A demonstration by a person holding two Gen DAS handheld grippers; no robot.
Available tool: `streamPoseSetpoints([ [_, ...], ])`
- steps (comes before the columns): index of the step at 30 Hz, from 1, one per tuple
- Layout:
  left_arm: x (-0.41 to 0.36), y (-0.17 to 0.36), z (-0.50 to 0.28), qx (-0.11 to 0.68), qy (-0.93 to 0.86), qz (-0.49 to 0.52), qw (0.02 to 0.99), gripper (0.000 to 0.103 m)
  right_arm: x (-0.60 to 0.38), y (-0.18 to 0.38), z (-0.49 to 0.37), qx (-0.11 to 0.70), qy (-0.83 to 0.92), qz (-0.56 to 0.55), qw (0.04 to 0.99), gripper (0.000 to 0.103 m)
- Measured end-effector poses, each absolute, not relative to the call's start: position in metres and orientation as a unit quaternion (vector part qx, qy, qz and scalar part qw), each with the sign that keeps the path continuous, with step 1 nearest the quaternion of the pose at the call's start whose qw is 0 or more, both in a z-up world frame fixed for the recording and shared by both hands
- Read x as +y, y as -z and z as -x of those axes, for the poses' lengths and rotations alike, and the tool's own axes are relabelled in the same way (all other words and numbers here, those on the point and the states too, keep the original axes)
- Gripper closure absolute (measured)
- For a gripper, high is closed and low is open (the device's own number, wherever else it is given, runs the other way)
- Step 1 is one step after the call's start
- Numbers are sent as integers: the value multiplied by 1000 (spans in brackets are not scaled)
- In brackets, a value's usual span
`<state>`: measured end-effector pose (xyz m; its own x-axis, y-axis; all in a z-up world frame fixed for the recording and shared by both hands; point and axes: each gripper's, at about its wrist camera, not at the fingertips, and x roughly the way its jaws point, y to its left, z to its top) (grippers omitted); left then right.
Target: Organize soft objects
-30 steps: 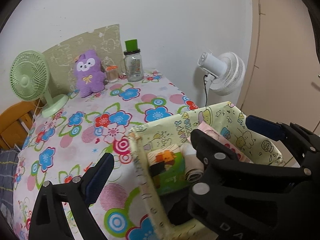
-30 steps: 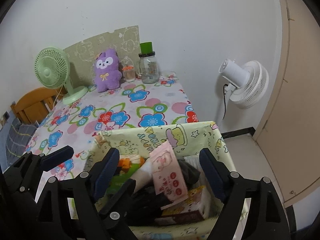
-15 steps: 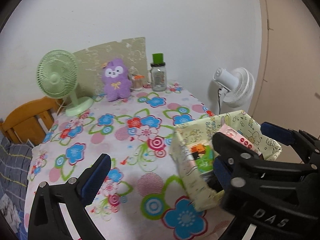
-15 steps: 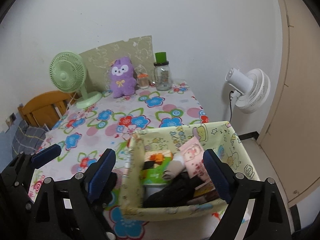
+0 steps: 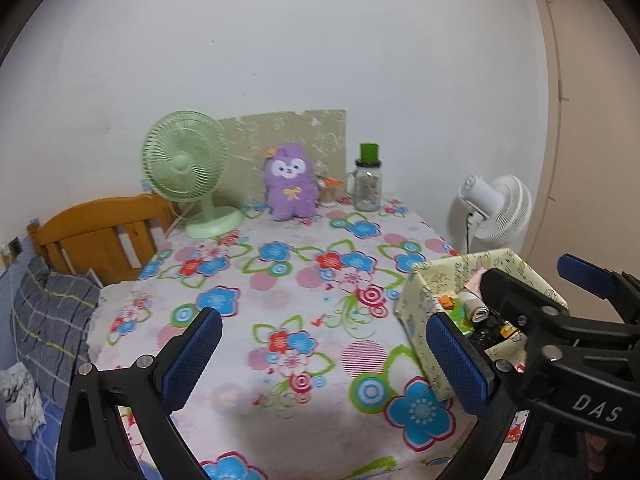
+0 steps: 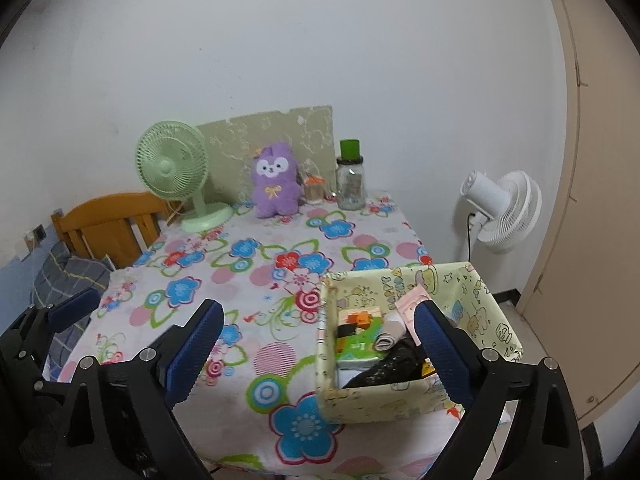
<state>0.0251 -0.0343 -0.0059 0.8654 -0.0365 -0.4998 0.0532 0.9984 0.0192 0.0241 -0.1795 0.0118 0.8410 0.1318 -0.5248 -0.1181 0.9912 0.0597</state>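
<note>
A yellow patterned fabric box [image 6: 404,402] stands at the table's front right corner, filled with soft items: a pink pack [image 6: 412,306], a rolled cloth [image 6: 389,340], a green pack [image 6: 356,350] and a black item [image 6: 384,368]. It also shows in the left wrist view [image 5: 424,328]. A purple plush toy [image 5: 289,182] [image 6: 275,185] sits at the back of the table. My left gripper [image 5: 326,358] and my right gripper [image 6: 320,350] are both open and empty, held above the table's front edge. The right gripper's fingers [image 5: 516,300] show in the left wrist view.
On the flowered tablecloth [image 5: 280,280] at the back stand a green desk fan [image 5: 184,168], a glass jar with green lid [image 5: 368,178] and a small jar [image 5: 329,192]. A white fan [image 6: 500,208] stands right, a wooden headboard [image 5: 100,232] left.
Both grippers have pulled back and up from the box, which now sits smaller at the front right. More of the table and the bed to the left has come into view.
</note>
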Motion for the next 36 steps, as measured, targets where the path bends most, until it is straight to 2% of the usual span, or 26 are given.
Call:
streamPoseSetpoints([
  [23, 24, -3, 17, 210, -41, 28, 976, 0, -177, -20, 5, 232, -54, -32, 971, 1],
  [36, 21, -7, 15, 203, -37, 27, 978, 0, -174, -21, 1, 227, -58, -27, 972, 1],
])
